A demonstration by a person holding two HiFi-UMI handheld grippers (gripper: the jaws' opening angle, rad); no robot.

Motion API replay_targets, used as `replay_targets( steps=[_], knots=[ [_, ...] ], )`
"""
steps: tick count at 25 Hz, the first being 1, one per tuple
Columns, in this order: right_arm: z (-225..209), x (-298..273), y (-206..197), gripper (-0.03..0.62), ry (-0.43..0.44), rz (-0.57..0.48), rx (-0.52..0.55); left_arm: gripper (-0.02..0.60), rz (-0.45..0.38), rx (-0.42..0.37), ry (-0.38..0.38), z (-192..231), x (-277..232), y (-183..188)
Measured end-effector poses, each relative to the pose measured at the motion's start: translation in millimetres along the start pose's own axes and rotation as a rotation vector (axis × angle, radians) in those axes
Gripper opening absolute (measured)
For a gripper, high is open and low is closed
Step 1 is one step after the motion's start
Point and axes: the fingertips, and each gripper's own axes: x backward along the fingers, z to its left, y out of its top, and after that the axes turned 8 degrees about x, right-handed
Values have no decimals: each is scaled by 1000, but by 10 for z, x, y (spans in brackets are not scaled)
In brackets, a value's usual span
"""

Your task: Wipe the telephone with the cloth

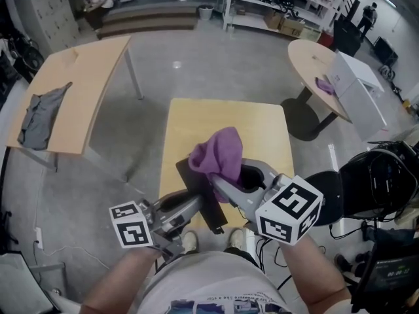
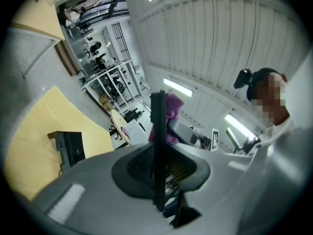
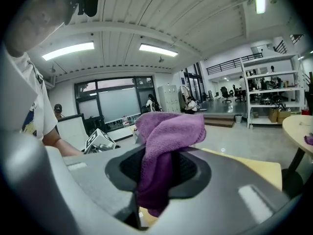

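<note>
A flat black telephone (image 1: 204, 200) is held above the near end of the yellow table (image 1: 196, 120). My left gripper (image 1: 195, 206) is shut on it. In the left gripper view the telephone (image 2: 158, 146) stands edge-on as a thin dark slab between the jaws of the left gripper (image 2: 158, 173). A purple cloth (image 1: 219, 154) bunches over the telephone's far end, and my right gripper (image 1: 220, 183) is shut on it. Seen from the right gripper (image 3: 155, 176), the cloth (image 3: 164, 136) drapes out of the jaws, its tail hanging below.
A black boxy object (image 2: 69, 148) stands on the yellow table. A second table (image 1: 78, 87) at the left carries a grey garment (image 1: 39, 118). A round table (image 1: 317, 67) at the right holds a white box (image 1: 357, 84). Black equipment (image 1: 376, 175) sits by my right side.
</note>
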Motion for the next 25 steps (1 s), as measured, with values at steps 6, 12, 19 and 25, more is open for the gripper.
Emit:
replay_targets(
  steps=[6, 12, 19, 25],
  knots=[
    [142, 22, -176, 115, 25, 20, -11, 86, -23, -20, 6, -3, 66, 149],
    [176, 139, -420, 115, 42, 35, -49, 86, -40, -37, 6, -1, 35, 282],
    [98, 341, -826, 115, 63, 95, -83, 86, -49, -52, -11, -16, -111, 342],
    [-85, 482, -1020, 115, 73, 146, -86, 86, -50, -45, -32, -27, -286, 313]
  ],
)
